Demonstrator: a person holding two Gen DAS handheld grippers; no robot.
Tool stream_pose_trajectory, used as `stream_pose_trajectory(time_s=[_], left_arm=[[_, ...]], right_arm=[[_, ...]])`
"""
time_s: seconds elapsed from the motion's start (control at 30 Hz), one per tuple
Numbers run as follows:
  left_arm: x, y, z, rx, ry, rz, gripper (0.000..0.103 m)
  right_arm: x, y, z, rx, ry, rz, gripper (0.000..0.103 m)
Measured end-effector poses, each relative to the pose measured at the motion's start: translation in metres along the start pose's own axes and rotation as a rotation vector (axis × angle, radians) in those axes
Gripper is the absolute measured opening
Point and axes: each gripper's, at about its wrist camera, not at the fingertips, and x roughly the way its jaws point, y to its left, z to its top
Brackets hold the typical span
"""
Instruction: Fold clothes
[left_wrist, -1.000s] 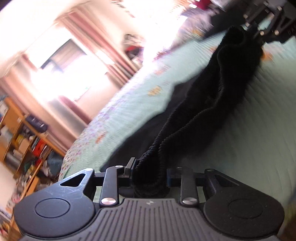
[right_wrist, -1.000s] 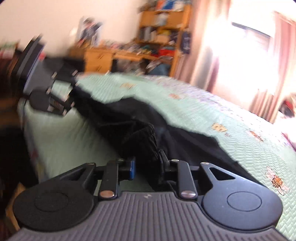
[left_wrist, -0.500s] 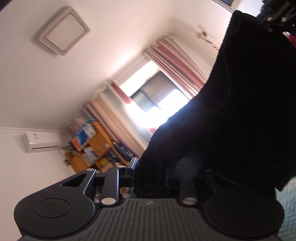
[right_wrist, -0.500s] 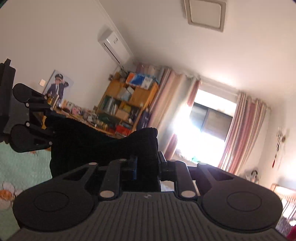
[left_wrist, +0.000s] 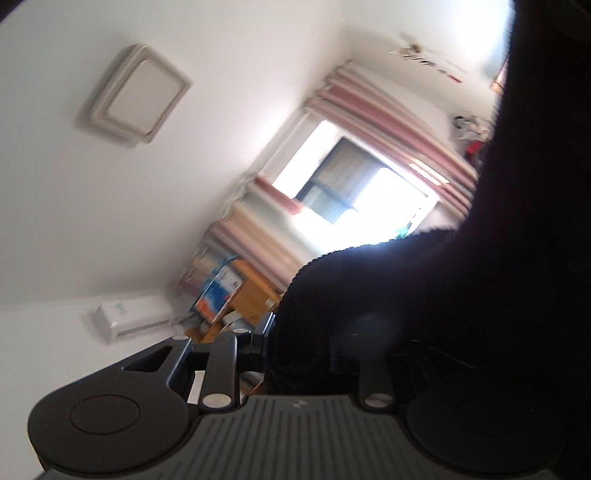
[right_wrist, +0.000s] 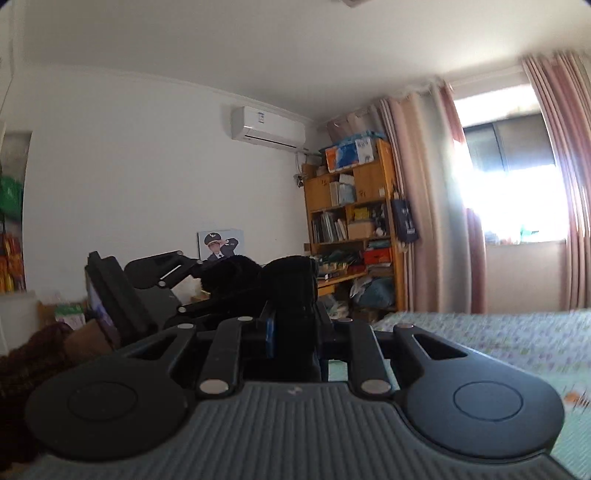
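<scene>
A black knitted garment (left_wrist: 480, 295) hangs in the air and fills the right side of the left wrist view. My left gripper (left_wrist: 303, 338) is shut on a bunched edge of it. In the right wrist view my right gripper (right_wrist: 295, 332) is shut on another bunch of the same black garment (right_wrist: 291, 284). The cloth runs in a short band leftward to the left gripper (right_wrist: 195, 286), which is held close by at about the same height. The lower part of the garment is hidden below both views.
A bed with a pale green patterned quilt (right_wrist: 498, 339) lies low on the right. A wooden bookshelf (right_wrist: 351, 221), pink curtains (right_wrist: 424, 203) and a bright window (right_wrist: 517, 192) stand behind it. A brown sleeve (right_wrist: 33, 362) shows at the left edge.
Both grippers have risen together and lifted the black garment off the bed. The views swung from the quilt up to the ceiling and walls. The right view has since levelled.
</scene>
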Motion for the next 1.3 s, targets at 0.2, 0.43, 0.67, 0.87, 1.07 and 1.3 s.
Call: stream_pose_trajectory(time_s=[0.2,0.43,0.67,0.87,1.07,1.3], left_arm=[[0.082,-0.175,0.043,0.060,-0.102,-0.285,0.032],[0.138,-0.439,-0.032,0.220,0.083,-0.610,0.052],[0.205,-0.431,-0.068,0.001,0.261,-0.557,0.060],[0.246,-0.279,-0.099,-0.353,0.458,-0.441,0.086],[0.208,-0.200,-0.205,-0.458,0.684,-0.383,0.087],[0.176,-0.195,-0.281,-0.488,0.702,-0.455,0.081]], right_arm=[[-0.024,-0.118,-0.086,0.368,0.063,-0.199,0.021],[-0.060,-0.261,-0.288,0.712,0.203,-0.614,0.021],[-0.088,-0.291,-0.381,0.876,0.172,-0.672,0.023],[-0.107,-0.277,-0.380,0.844,0.122,-0.717,0.029],[-0.124,-0.256,-0.358,0.670,0.120,-0.885,0.032],[-0.049,-0.227,-0.321,0.430,0.158,-0.692,0.037]])
